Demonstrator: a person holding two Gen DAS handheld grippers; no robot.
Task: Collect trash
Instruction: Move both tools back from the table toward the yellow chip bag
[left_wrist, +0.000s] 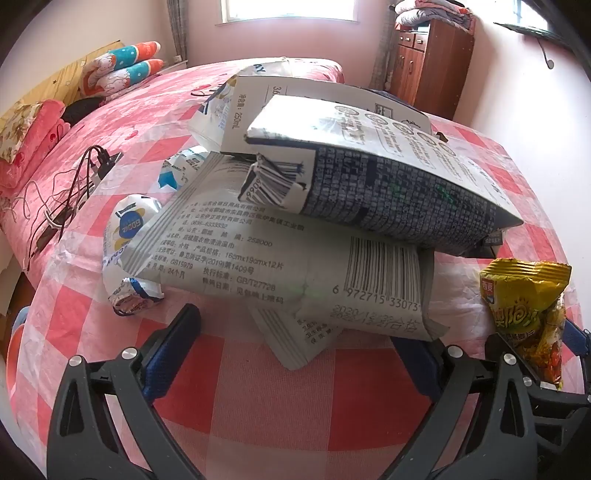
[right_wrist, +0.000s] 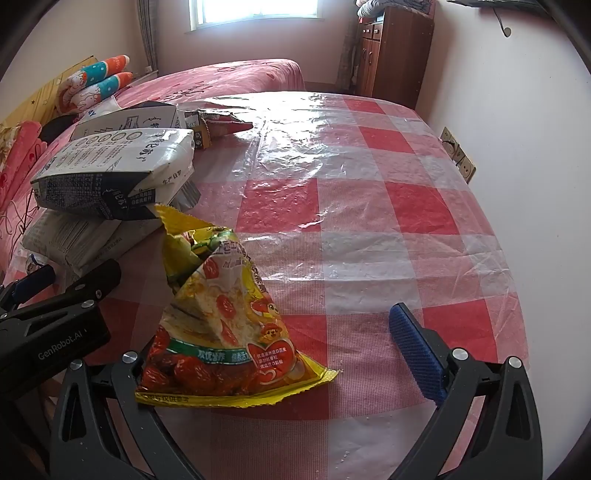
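Observation:
A heap of white and grey packets lies on the checked table (left_wrist: 369, 398). A grey wipes pack (left_wrist: 280, 258) with a barcode carries a dark-blue and white bag (left_wrist: 388, 173), with a milk carton (left_wrist: 295, 107) behind. Crumpled milk pouches (left_wrist: 129, 229) lie at its left. My left gripper (left_wrist: 295, 354) stands open, and a corner of a lower grey pack reaches between its fingers untouched. A torn yellow snack bag (right_wrist: 221, 325) stands by the left finger of my open right gripper (right_wrist: 280, 343) and hides that finger. The blue right pad (right_wrist: 413, 350) is well clear of the bag.
Clear plastic covers the red and white cloth (right_wrist: 369, 206). A pink bed (right_wrist: 221, 77) with pillows and cables (left_wrist: 74, 184) lies left and behind. A wooden cabinet (right_wrist: 391, 51) stands at the back, and wall sockets (right_wrist: 458, 155) sit by the table's right edge.

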